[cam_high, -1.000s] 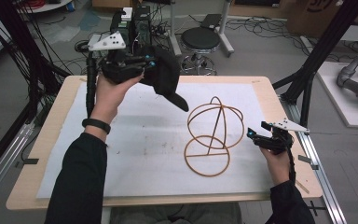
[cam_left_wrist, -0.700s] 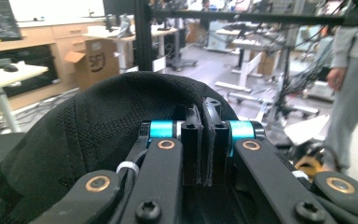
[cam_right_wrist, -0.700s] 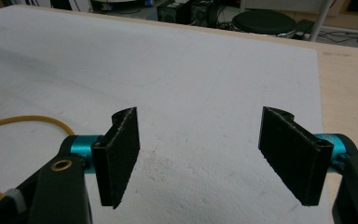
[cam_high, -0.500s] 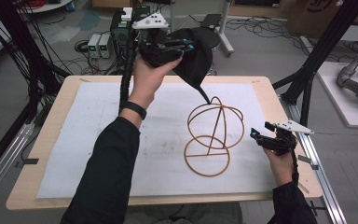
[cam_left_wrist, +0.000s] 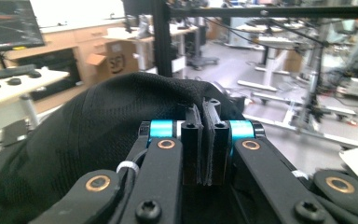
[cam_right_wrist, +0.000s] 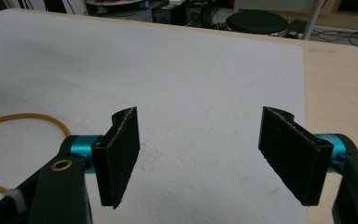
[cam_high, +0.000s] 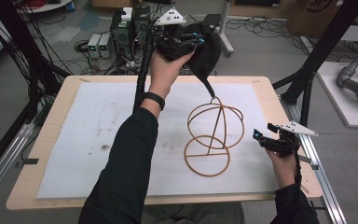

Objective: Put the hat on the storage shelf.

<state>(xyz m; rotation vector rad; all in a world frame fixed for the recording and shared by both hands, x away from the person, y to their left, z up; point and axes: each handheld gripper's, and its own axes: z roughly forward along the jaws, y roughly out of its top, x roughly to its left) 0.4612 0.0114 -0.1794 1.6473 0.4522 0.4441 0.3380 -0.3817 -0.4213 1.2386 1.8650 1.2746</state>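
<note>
My left gripper (cam_high: 195, 38) is held high over the table's far edge, shut on a black cap (cam_high: 209, 53). In the left gripper view the jaws (cam_left_wrist: 204, 140) are pressed together on the cap's dark fabric (cam_left_wrist: 93, 140). The cap's lowest tip hangs just at the top of a golden wire stand (cam_high: 212, 135), a ring base with a wire sphere on a stem. My right gripper (cam_high: 262, 138) rests low at the stand's right, open. The right gripper view shows its jaws (cam_right_wrist: 200, 154) wide apart over the white mat, with a bit of the wire ring (cam_right_wrist: 23, 116) at the left.
A white mat (cam_high: 98, 121) covers most of the wooden table (cam_high: 51, 196). Black frame posts (cam_high: 307, 79) rise at the table's right and left. Power boxes and cables (cam_high: 107, 42) lie on the floor beyond the far edge.
My left hand has carried the cap to the right and a little higher, from over the far left of the mat to above the wire stand. The right gripper has stayed put.
</note>
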